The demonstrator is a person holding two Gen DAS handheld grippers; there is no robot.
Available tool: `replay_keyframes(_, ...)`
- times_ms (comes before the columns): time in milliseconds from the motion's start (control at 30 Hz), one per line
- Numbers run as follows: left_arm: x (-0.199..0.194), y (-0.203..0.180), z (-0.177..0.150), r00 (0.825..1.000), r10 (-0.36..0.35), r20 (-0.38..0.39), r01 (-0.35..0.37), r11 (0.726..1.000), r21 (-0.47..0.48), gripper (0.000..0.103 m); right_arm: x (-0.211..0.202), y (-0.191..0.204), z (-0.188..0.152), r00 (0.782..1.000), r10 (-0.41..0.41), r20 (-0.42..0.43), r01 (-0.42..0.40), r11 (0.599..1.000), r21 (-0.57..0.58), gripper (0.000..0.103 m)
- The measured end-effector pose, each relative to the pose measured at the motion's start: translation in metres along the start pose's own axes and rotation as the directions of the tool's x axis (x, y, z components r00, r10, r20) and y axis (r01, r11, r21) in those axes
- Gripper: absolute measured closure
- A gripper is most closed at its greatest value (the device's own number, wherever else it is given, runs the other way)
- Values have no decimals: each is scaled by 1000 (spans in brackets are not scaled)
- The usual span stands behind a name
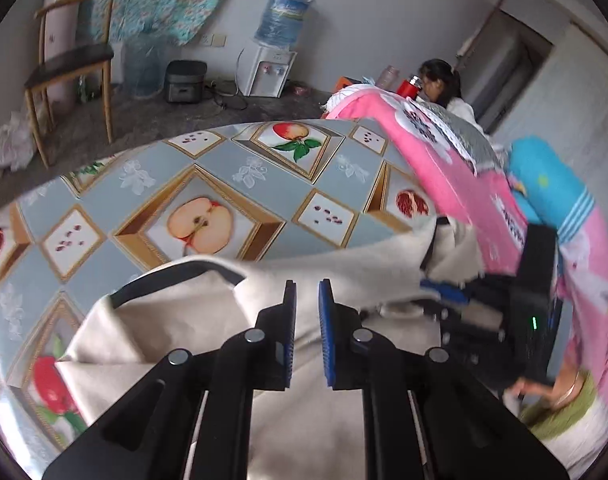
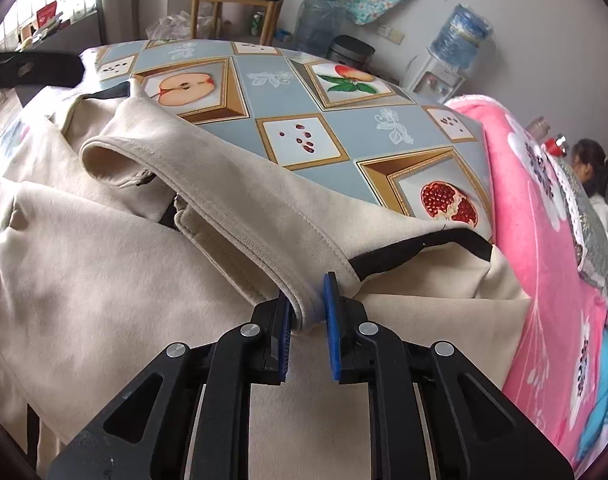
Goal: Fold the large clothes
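A large beige garment point(image 2: 116, 264) with black trim lies rumpled on a table covered by a fruit-print cloth point(image 2: 288, 84). My right gripper point(image 2: 307, 312) has its jaws a small gap apart, with a folded beige sleeve or hem edge point(image 2: 304, 304) between the pads. In the left wrist view the same beige garment point(image 1: 192, 320) lies under my left gripper point(image 1: 307, 300), whose jaws stand a little apart with nothing between them, just above the cloth. The right gripper body point(image 1: 503, 312) shows at the right there.
A pink blanket point(image 2: 543, 240) and blue bedding point(image 1: 543, 184) lie to the right of the table. A wooden chair point(image 1: 72, 64), a water dispenser point(image 1: 272, 64) and a rice cooker point(image 1: 184, 80) stand by the far wall. A person point(image 1: 443, 84) sits beyond the bed.
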State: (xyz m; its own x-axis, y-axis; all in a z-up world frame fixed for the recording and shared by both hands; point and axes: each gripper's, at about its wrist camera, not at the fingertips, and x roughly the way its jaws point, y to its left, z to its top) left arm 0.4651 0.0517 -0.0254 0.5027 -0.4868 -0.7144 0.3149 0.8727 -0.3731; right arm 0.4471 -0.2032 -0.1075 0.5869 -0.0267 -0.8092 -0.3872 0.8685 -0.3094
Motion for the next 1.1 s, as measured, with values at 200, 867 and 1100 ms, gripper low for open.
replay_keyframes(200, 58, -10, 1, 992, 23, -124, -26, 1000, -18, 92, -16, -19, -6, 993, 119, 13, -120, 990, 78, 83)
replay_keyframes(867, 52, -7, -39, 987, 67, -143, -52, 993, 107, 92, 8, -19, 17, 857, 514, 9, -476, 787, 393, 74)
replay_keyframes(1100, 56, -7, -39, 989, 71, -133, -58, 993, 100, 92, -8, -91, -4, 878, 474, 59, -415, 695, 587, 46)
